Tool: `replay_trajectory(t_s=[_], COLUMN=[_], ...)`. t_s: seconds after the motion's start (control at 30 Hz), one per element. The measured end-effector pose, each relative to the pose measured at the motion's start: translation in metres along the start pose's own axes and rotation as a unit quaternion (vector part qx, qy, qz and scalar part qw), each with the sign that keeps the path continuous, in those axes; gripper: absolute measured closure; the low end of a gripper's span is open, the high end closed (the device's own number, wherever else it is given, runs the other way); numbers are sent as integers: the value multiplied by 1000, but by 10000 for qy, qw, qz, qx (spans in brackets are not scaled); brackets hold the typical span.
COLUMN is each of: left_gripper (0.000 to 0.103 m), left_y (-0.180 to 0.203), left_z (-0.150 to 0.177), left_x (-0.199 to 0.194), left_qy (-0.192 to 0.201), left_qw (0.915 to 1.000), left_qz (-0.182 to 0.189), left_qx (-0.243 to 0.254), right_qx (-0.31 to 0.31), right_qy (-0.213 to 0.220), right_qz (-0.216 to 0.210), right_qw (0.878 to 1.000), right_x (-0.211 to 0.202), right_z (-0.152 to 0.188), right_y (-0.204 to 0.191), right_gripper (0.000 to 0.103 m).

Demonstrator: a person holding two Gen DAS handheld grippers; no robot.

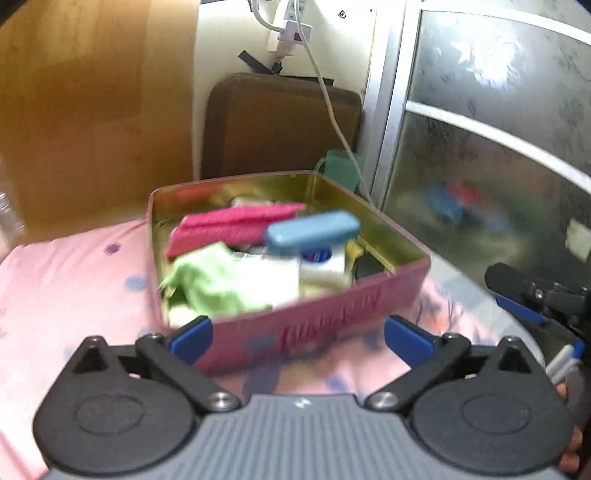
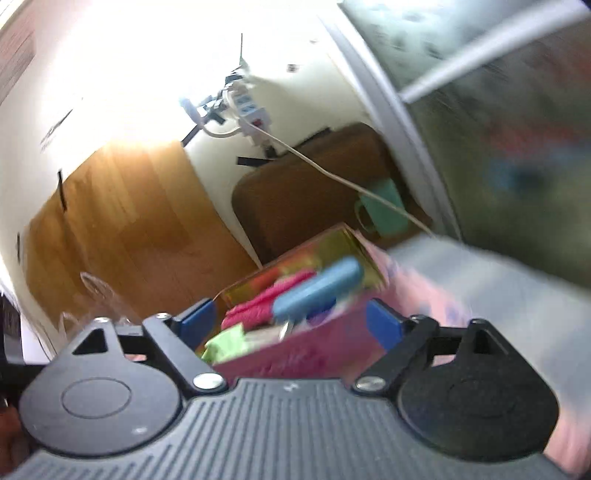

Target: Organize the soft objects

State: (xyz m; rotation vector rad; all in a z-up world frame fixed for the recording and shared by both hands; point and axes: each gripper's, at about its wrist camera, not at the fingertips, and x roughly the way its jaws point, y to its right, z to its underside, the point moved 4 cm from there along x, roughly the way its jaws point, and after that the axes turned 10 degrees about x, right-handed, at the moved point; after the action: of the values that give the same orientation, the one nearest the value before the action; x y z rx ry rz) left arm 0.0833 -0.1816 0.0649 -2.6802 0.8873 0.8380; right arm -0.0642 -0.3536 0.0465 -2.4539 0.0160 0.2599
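Two open grippers face one pink tin on the bed.
Left gripper (image 1: 297, 334), jaws spread and empty, sits nearer, straight behind the pink tin (image 1: 314, 321); its green cloth (image 1: 207, 280), pink towel (image 1: 229, 225) and blue case (image 1: 314, 230) lie crosswise. Right gripper (image 2: 291, 323) is likewise spread, empty. Tin lettering is too blurred to read.

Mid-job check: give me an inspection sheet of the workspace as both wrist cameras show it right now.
Surface: pink patterned cloth under the tin.
Job's things: open pink tin holding a pink knit piece, green cloth, blue case, white items.
Clutter: green cup behind the tin.
Grippers: left gripper open, empty; right gripper open, empty.
Cables: white cord hanging from a wall power strip.
Surroundings: wooden panel, brown board, frosted glass door.
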Motion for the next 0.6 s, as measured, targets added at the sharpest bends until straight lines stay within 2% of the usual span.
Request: replay_trajectory(t_s=[0.03,0.1,0.23,0.3,0.43,0.6], left_gripper=[0,0,0,0,0,0], left_y=[4,9,12,11,3,-7], left_z=[9,27,57,69,85,93], left_x=[-10,-27,-49,-60,-76,-92], left_qy=[-32,-80,-319,-341,-289,-107], left_qw=[9999,9997,9978,9965,9937,9915], left_qz=[-89,-211,-570,-735,-1061,-1289], left_qx=[68,105,149,223,219,129], right_qx=[108,142,-279,-448,-592,-742], right_qy=[-31,-175,-484,-553,-489,-492], right_qz=[128,283,405,609,527,446], right_qw=[9999,9993,9976,9956,9957,9950], right_x=[-7,-15,-21,-20,-28,-30], right_z=[12,31,53,59,65,72], right_y=[-2,-11,-35,-44,-59,-74], right_gripper=[1,0,0,0,0,0])
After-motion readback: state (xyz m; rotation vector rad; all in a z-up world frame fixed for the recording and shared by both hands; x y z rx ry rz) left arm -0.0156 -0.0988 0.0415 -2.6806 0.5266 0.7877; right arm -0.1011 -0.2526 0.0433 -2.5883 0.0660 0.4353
